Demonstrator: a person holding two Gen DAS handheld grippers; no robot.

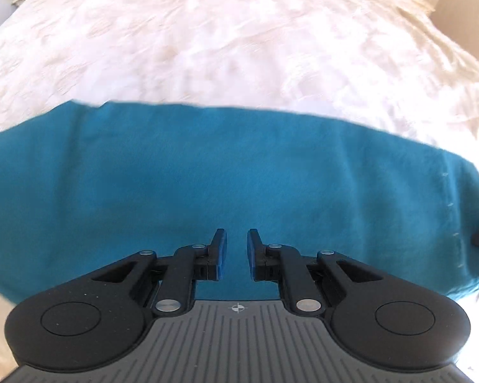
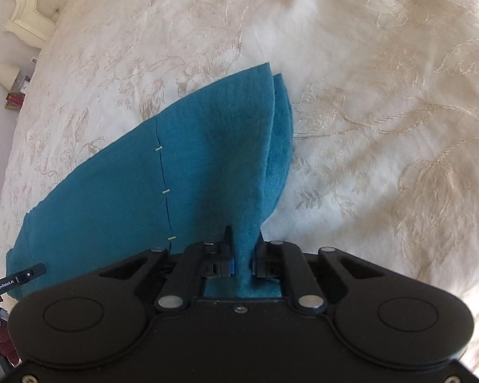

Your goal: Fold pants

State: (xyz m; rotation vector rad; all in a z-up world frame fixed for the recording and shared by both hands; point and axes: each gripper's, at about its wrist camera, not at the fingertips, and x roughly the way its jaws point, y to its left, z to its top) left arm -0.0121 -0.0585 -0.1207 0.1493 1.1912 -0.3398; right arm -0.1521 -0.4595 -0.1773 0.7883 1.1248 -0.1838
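Observation:
The teal pants (image 1: 226,175) lie across the white bedspread (image 1: 226,38), filling the middle of the left wrist view. My left gripper (image 1: 237,249) hovers over them, open a little and empty. In the right wrist view my right gripper (image 2: 243,249) is shut on a pinched fold of the pants (image 2: 118,191), lifting an end so the cloth rises in a ridge toward the jaws. A seam with small pale stitches runs down the cloth. The left gripper's tip (image 2: 19,276) shows at the left edge.
The embroidered white bedspread (image 2: 383,127) spreads far beyond the pants on all sides. A cream headboard (image 2: 28,3) and a small lamp (image 2: 6,75) stand at the upper left. Shelves with small items sit in the far corners of the left wrist view.

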